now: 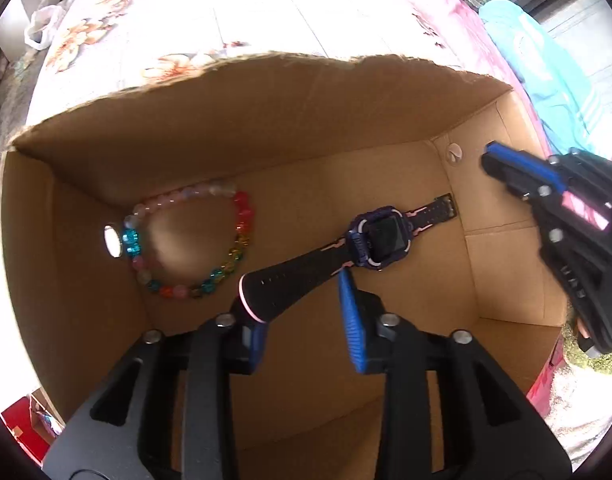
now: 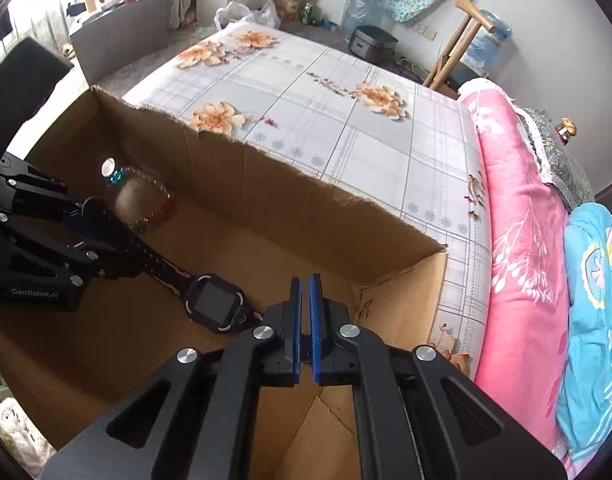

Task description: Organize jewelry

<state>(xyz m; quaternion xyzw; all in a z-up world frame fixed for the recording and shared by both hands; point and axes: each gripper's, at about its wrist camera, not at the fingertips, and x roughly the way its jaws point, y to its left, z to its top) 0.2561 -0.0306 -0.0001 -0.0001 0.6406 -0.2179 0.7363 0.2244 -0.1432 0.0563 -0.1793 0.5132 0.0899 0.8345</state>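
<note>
While the left gripper stands parted low in the left wrist frame, its blue pads clear of the strap, the smartwatch lies released on the floor of the cardboard box at frame centre; its black strap end rests just by the left pad — whether it touches I cannot tell; the beaded bracelet sits at centre left in the box corner, beside a silver disc; the right gripper, bottom centre of its own frame, is clenched on nothing; "GenRobot.AI" reads white on the left tool's body — lower left of the right wrist frame; the box sits on a floral bedsheet.
</note>
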